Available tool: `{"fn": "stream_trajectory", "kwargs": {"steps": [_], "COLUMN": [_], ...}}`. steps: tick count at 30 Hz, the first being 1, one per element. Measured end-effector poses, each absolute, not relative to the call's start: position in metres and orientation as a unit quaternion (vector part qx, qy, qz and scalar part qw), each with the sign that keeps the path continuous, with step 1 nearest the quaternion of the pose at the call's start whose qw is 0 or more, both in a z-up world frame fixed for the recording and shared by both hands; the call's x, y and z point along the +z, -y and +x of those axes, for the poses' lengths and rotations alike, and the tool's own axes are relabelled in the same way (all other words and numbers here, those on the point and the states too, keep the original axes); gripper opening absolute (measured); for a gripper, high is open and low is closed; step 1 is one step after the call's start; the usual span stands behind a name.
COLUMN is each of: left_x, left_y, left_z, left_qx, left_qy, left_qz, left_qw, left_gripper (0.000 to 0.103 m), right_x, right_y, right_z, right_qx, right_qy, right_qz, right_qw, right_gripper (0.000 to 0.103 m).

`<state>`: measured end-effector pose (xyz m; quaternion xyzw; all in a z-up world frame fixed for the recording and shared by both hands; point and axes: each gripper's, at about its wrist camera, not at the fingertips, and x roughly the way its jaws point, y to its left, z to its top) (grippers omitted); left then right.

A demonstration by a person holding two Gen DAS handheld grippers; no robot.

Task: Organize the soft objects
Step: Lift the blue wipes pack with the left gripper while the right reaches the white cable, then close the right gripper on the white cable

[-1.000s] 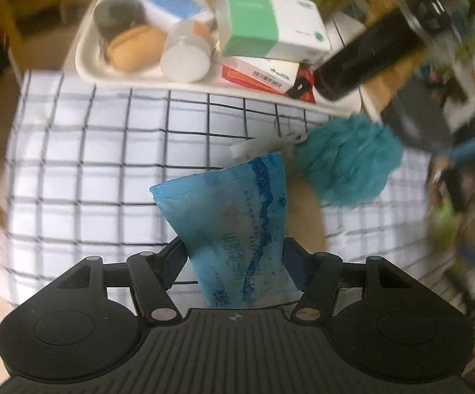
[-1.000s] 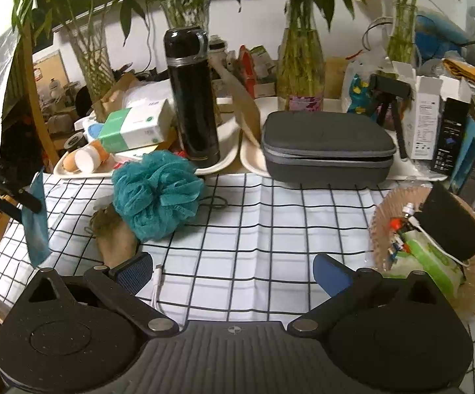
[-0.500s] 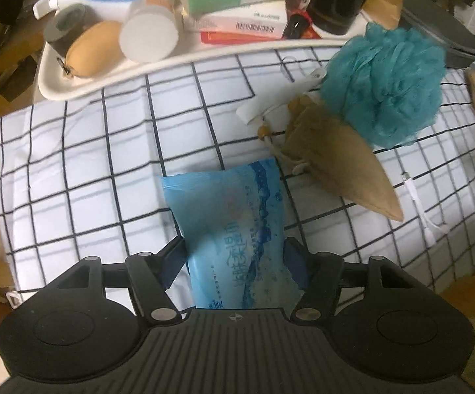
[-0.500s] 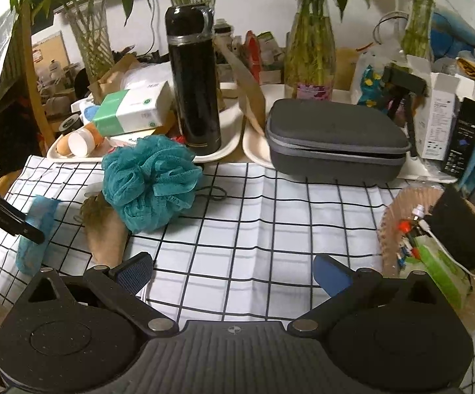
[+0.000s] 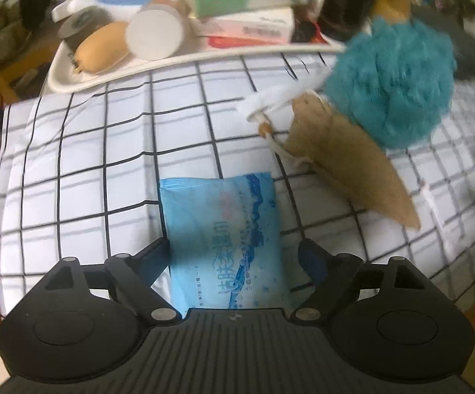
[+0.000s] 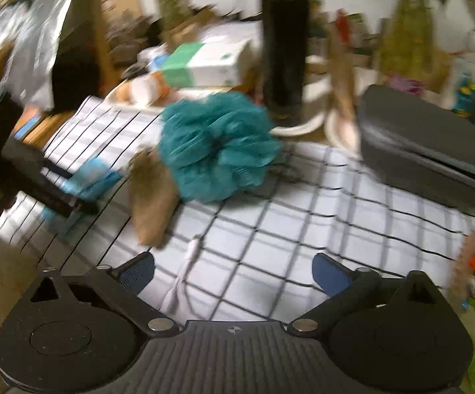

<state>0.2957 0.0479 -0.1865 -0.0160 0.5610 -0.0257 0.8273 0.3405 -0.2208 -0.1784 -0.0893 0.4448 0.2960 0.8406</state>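
Jaws of both grippers released — left gripper (image 5: 234,259) astride blue wipes pack (image 5: 224,239), right gripper (image 6: 234,267) empty.

The left gripper (image 5: 234,256) is opening: its jaws, clamped on the blue wet-wipes pack (image 5: 224,239) until half a second ago, are now standing apart from its sides, and the pack, earlier hanging upright above the checked cloth (image 5: 83,164), is lying flat on it. The right gripper (image 6: 234,271) is swinging leftward, so the teal bath pouf (image 6: 214,147) is sliding from the left toward the frame's centre.
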Motion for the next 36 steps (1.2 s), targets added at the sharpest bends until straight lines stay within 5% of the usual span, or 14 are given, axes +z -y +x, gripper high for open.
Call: {"fn": "stream_trajectory", "kwargs": {"steps": [9,10,15,31,36], "left_x": [-0.184,-0.183,-0.183,-0.145,-0.137], "left_y": [-0.045,-0.044,-0.050,-0.057,-0.053], "left_z": [0.296,0.296,0.296,0.297,0.293], "left_qx": [-0.026,-0.022,-0.019,-0.047,-0.058], "left_qy": [-0.561,-0.561,-0.553,-0.496,-0.478], "left_qz": [0.002,0.011,-0.003,-0.034,-0.025], "left_qw": [0.828,0.828,0.833,0.866,0.876], "left_gripper": [0.078,0.070,0.064,0.062,0.062], "right_x": [-0.206,-0.208,-0.215,-0.228,-0.227], "right_y": [0.195,0.192,0.182,0.171,0.171], "right_z": [0.350,0.351,0.354,0.353,0.349], "right_qx": [0.369,0.377,0.417,0.442,0.434], "right_qy": [-0.482,-0.483,-0.481,-0.454,-0.433], "right_qz": [-0.114,-0.114,-0.114,-0.206,-0.255], "right_qw": [0.787,0.782,0.763,0.746,0.747], "right_gripper": [0.061,0.059,0.057,0.048,0.019]}}
